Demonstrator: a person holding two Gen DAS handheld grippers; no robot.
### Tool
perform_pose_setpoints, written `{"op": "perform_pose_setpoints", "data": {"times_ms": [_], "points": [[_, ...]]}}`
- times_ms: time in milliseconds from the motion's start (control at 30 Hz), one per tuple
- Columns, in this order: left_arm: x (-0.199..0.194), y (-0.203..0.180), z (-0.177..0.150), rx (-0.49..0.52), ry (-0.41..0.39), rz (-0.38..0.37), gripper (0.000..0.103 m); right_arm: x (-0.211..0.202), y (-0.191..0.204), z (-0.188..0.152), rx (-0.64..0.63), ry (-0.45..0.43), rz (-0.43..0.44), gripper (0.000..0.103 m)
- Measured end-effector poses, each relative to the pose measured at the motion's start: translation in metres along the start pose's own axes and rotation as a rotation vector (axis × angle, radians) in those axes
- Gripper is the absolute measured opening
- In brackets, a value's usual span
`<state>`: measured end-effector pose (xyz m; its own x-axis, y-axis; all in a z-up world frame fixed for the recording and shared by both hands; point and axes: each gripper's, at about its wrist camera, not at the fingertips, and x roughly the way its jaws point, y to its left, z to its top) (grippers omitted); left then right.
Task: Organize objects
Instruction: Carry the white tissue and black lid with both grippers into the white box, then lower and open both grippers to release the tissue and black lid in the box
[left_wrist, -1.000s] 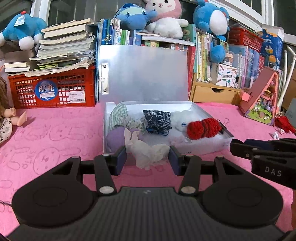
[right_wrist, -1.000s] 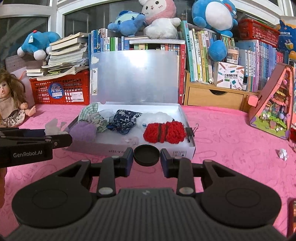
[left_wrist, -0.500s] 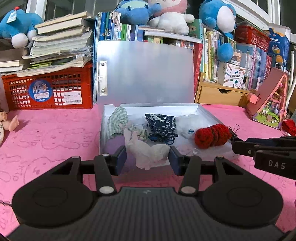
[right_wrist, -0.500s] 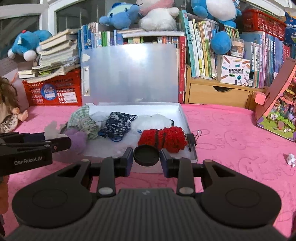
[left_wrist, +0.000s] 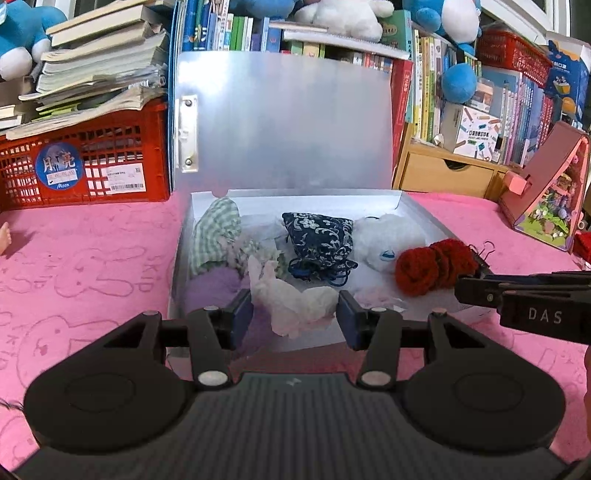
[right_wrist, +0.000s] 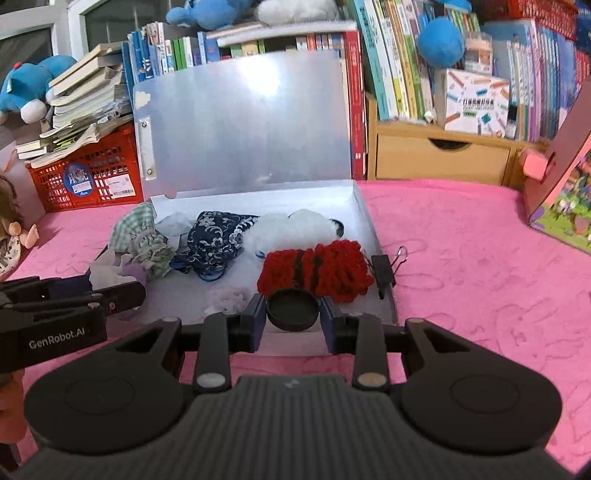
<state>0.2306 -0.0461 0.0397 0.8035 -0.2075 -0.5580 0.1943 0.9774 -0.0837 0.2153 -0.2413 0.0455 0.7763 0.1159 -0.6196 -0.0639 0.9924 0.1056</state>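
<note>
The box (left_wrist: 417, 218) lay open on the pink tabletop (left_wrist: 92, 258), lid propped upright, already holding soft pouches and a red knitted piece (right_wrist: 314, 269). Your left tongs (left_wrist: 294, 319) pinched a crumpled white tissue (left_wrist: 295, 301) over its near edge; light and limp, it probably needed only a gentle hold by its bulk. Your right tongs (right_wrist: 293, 318) gripped a small black lid (right_wrist: 293, 309), stiff and likely slippery, held across its rim. Books and plush toys crowded the shelves behind.
</note>
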Motion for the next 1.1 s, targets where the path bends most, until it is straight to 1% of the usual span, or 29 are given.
{"op": "perform_pose_setpoints", "data": {"times_ms": [133,400,500,667,833,1000,1100], "points": [[0.008,-0.002,0.0,0.018,-0.002,0.003,0.055,0.013,-0.005,0.001,0.021,0.031,0.012,0.037],[0.023,-0.004,0.007,0.059,0.002,0.018,0.055,0.028,-0.009,0.004,0.021,0.059,0.032,0.037],[0.034,0.0,0.011,0.053,0.019,0.031,0.055,0.033,-0.011,0.007,0.022,0.069,0.031,0.037],[0.05,0.012,0.017,0.013,0.045,0.047,0.055,0.042,-0.012,0.011,0.018,0.079,0.029,0.037],[0.059,0.013,0.021,0.027,0.049,0.052,0.055,0.05,-0.012,0.019,0.008,0.072,0.025,0.037],[0.067,0.017,0.027,-0.008,0.054,0.066,0.055,0.056,-0.014,0.028,0.038,0.072,0.031,0.037],[0.068,0.017,0.027,0.0,0.055,0.07,0.055,0.059,-0.013,0.027,0.04,0.08,0.032,0.037]]}}
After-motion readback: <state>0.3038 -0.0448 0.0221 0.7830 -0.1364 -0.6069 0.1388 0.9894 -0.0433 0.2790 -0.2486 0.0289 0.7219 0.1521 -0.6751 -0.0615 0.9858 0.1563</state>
